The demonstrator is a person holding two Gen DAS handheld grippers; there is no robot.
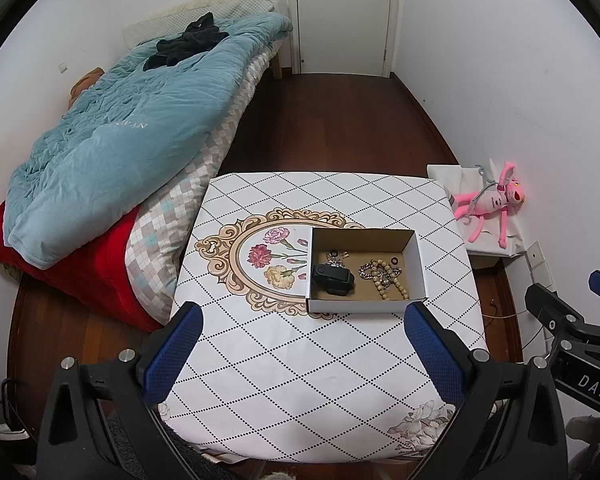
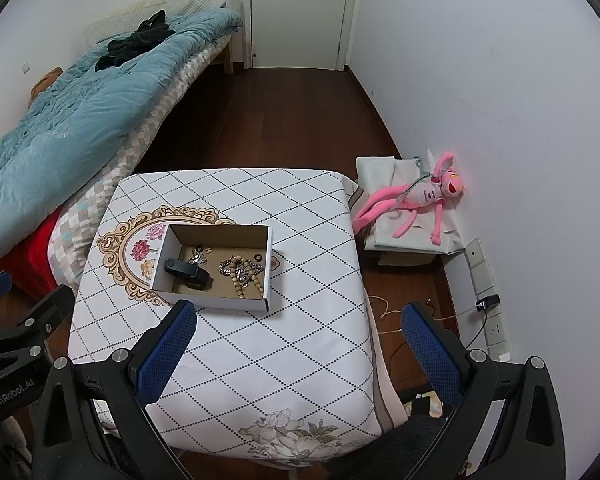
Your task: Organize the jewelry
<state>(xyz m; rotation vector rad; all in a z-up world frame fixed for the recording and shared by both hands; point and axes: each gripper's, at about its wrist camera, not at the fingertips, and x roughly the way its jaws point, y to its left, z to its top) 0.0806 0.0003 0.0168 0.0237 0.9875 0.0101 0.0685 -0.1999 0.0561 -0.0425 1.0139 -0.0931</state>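
An open cardboard box [image 1: 419,268] [image 2: 271,264] stands on the table with the patterned cloth [image 1: 300,360] [image 2: 260,360]. Inside lie a black watch [image 1: 334,278] [image 2: 188,270], a beaded bracelet with a metal chain [image 1: 382,276] [image 2: 240,272], and small rings and earrings [image 1: 336,256] [image 2: 202,250]. My left gripper [image 1: 302,312] is open and empty, above the table's near half, short of the box. My right gripper [image 2: 298,312] is open and empty, near the table's right edge. The right gripper also shows at the right of the left wrist view [image 1: 568,312].
A bed with a blue quilt [image 1: 120,132] [image 2: 60,112] lies left of the table. A pink plush toy [image 1: 496,200] [image 2: 420,196] lies on a white box by the right wall. Wall sockets and cables [image 2: 488,308] are at right. A white door [image 1: 344,16] is at the back.
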